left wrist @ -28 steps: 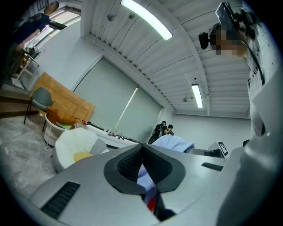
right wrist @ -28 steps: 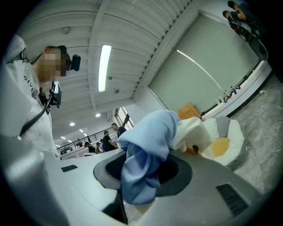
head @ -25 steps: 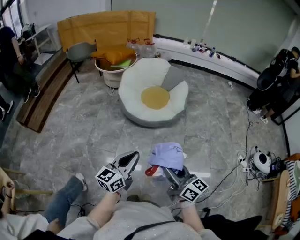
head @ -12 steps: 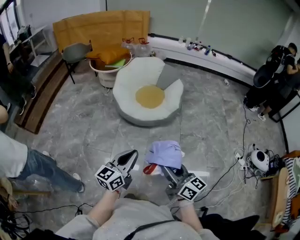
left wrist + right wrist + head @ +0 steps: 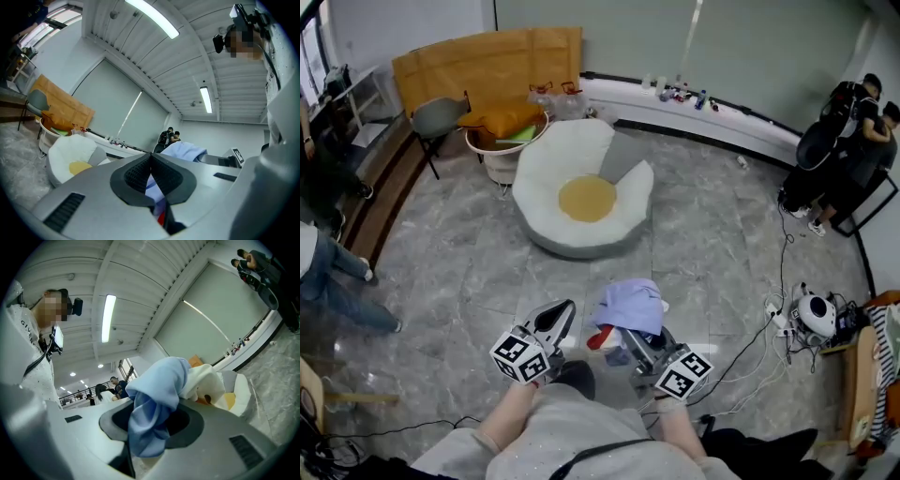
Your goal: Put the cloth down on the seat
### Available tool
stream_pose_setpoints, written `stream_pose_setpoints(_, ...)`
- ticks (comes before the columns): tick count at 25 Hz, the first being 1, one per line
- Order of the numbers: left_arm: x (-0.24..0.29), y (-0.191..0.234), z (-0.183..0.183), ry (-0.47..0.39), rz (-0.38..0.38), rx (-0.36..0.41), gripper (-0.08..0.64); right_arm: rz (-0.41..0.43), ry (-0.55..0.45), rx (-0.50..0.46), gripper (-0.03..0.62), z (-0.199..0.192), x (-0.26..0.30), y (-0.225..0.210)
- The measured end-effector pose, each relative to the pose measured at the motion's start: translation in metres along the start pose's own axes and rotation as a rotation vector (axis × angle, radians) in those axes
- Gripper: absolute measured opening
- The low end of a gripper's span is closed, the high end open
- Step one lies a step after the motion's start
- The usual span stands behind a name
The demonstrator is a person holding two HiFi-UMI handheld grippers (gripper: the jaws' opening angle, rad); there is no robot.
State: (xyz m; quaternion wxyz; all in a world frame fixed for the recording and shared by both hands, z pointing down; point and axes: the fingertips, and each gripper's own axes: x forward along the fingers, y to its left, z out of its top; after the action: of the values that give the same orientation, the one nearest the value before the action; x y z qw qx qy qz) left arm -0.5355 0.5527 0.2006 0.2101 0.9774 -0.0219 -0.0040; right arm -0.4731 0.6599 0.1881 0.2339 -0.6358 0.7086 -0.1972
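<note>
**Desk:** What is the person doing here, and where is the cloth?

**Reporter:** The person is standing on a grey marble floor (image 5: pixel 712 244) and holding out two grippers. The pale blue cloth (image 5: pixel 630 306) is bunching up in the right gripper (image 5: pixel 630 339), whose jaws are clenching a fold of it. The rest is spilling over the top of the jaws. Something red is showing under its lower left edge, though what it is cannot be told.

**Desk:** And the other hand?

**Reporter:** The left gripper (image 5: pixel 562 314) is sitting at nine o'clock of the cloth, apart from it. Its jaws are pressing together with nothing between them.

**Desk:** How far along is the job?

**Reporter:** By the look of it, it is only in the carrying stage. The seat (image 5: pixel 546 178), a white floor cushion with a yellow centre (image 5: pixel 587 199), is lying at twelve o'clock of the grippers and well apart from them, with open floor between. Nothing is lying on it yet. What is remaining, in all likelihood, is the approach, the lowering of the cloth onto the cushion, and the release.
</note>
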Motion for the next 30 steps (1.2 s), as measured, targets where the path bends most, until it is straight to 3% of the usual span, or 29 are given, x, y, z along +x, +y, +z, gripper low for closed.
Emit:
stream_pose_setpoints(7, 0.049, 0.017, -0.002, 0.012, -0.069, -0.003, 0.014, -0.004, -0.015, -0.009, 0.153, 0.018, 0.014, -0.038)
stream_pose_setpoints(21, 0.248, 0.080, 0.022, 0.067, -0.151, -0.018, 0.014, -0.025, 0.018, -0.028, 0.153, 0.105, 0.078, -0.162)
stream_pose_setpoints(30, 0.333, 0.122, 0.019, 0.090, -0.167, -0.030, 0.014, -0.047, 0.007, -0.031, 0.153, 0.139, 0.112, -0.241)
